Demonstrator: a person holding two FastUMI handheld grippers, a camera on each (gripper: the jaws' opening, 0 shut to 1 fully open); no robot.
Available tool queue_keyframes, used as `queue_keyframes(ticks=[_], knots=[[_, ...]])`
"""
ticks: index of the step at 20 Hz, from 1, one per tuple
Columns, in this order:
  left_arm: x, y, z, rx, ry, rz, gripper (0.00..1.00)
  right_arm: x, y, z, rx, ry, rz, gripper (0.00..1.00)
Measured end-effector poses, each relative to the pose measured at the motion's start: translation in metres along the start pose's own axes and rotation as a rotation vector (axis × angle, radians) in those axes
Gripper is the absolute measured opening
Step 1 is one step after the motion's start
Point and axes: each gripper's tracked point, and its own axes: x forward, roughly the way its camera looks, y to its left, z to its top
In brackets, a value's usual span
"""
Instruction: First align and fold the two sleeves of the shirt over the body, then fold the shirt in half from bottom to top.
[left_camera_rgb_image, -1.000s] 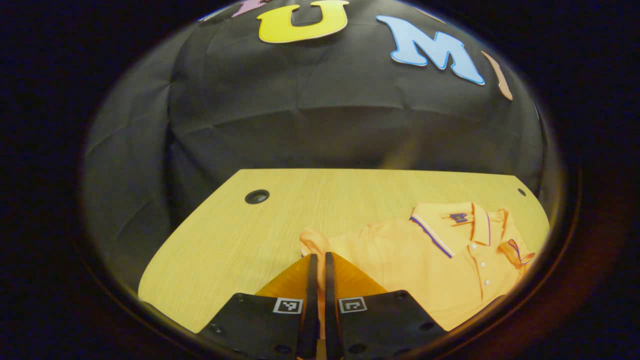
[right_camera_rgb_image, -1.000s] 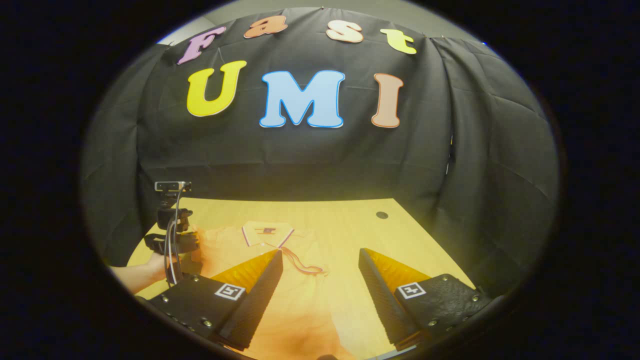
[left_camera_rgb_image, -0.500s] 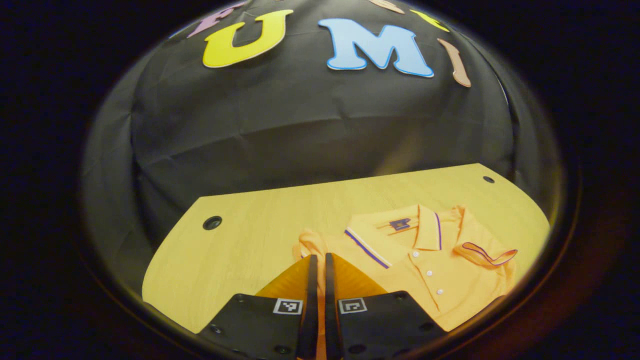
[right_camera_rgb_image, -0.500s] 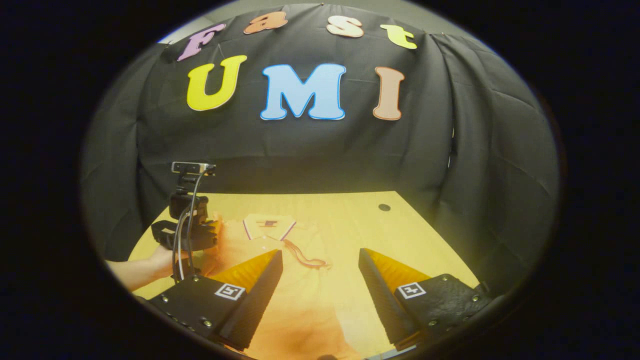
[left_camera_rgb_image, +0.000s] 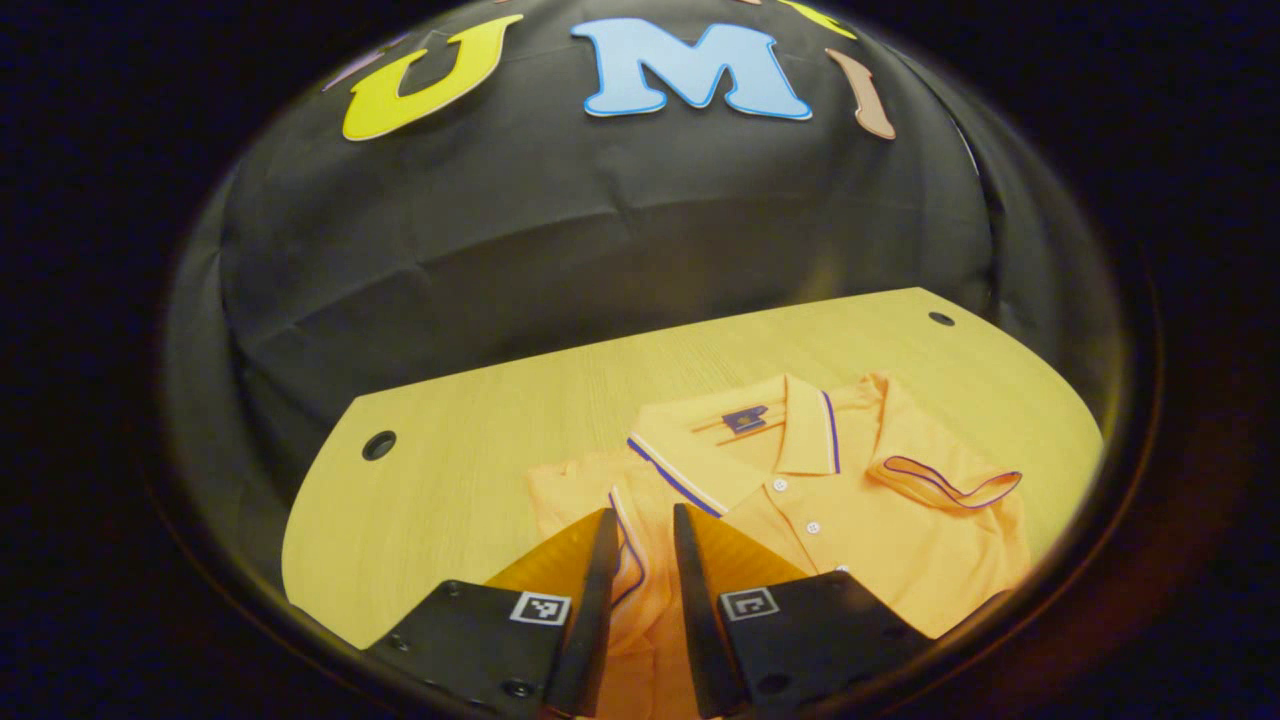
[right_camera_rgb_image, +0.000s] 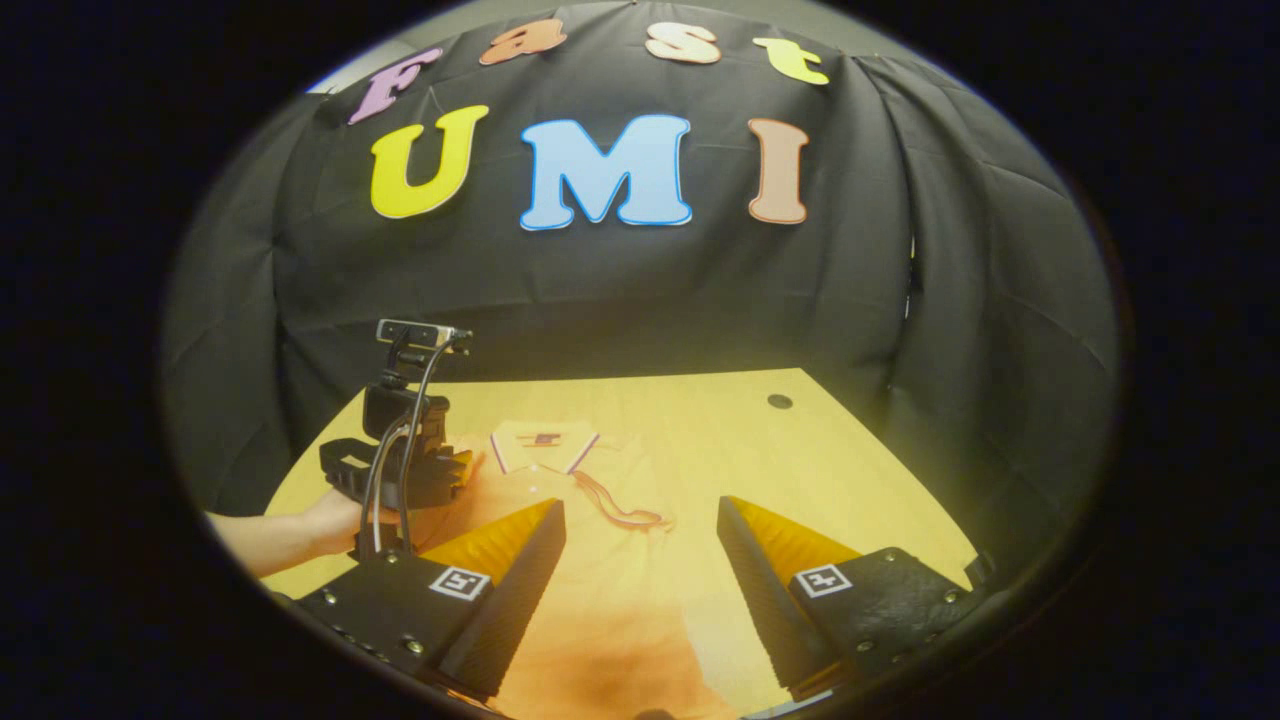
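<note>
Parted since a second ago, the left gripper's (left_camera_rgb_image: 638, 520) fingers now stand slightly apart with the left sleeve (left_camera_rgb_image: 630, 560) lying slack between them, where earlier they were clamped on it.

Orange polo shirt (left_camera_rgb_image: 850, 500) lies face up on the wooden table (left_camera_rgb_image: 450, 470), collar (left_camera_rgb_image: 740, 440) toward 12 o'clock in the left gripper view, body spreading toward 3 o'clock. Its right sleeve (left_camera_rgb_image: 945, 482) is folded over the chest, the striped cuff at about 2 o'clock from the fingers. I cannot tell whether either finger touches the cloth. In the right gripper view, the right gripper (right_camera_rgb_image: 640, 520) hangs released, jaws wide, above the lower body of the shirt (right_camera_rgb_image: 620, 600). At 10 o'clock there, a hand (right_camera_rgb_image: 320, 515) holds the left gripper (right_camera_rgb_image: 455, 470) over the shirt's shoulder, just beside the collar (right_camera_rgb_image: 545, 445).
</note>
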Motion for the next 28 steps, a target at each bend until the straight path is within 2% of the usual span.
queue_keyframes(ticks=[3,4,5,8,17,22,28], knots=[[-0.018,-0.005,-0.003,-0.014,0.003,-0.003,0.67,0.001,-0.004,-0.006,-0.021,0.002,0.017,0.95],[-0.025,-0.006,-0.004,-0.021,0.001,-0.004,0.67,0.001,-0.006,-0.009,-0.023,0.005,0.021,0.95],[-0.033,-0.009,-0.006,-0.032,0.001,-0.007,0.73,0.001,-0.007,-0.014,-0.026,0.008,0.027,0.95],[-0.061,-0.018,-0.010,-0.071,-0.005,-0.027,0.73,0.001,-0.012,-0.033,-0.044,0.032,0.042,0.95],[-0.156,-0.039,-0.054,-0.106,-0.004,-0.047,0.93,-0.015,-0.024,-0.094,-0.036,0.095,0.062,0.95],[-0.195,-0.041,-0.093,-0.152,0.042,-0.037,0.93,-0.027,-0.028,-0.135,-0.042,0.183,0.076,0.95],[-0.244,-0.036,-0.133,-0.146,0.076,-0.018,0.94,-0.035,-0.025,-0.182,-0.034,0.275,0.093,0.95]])
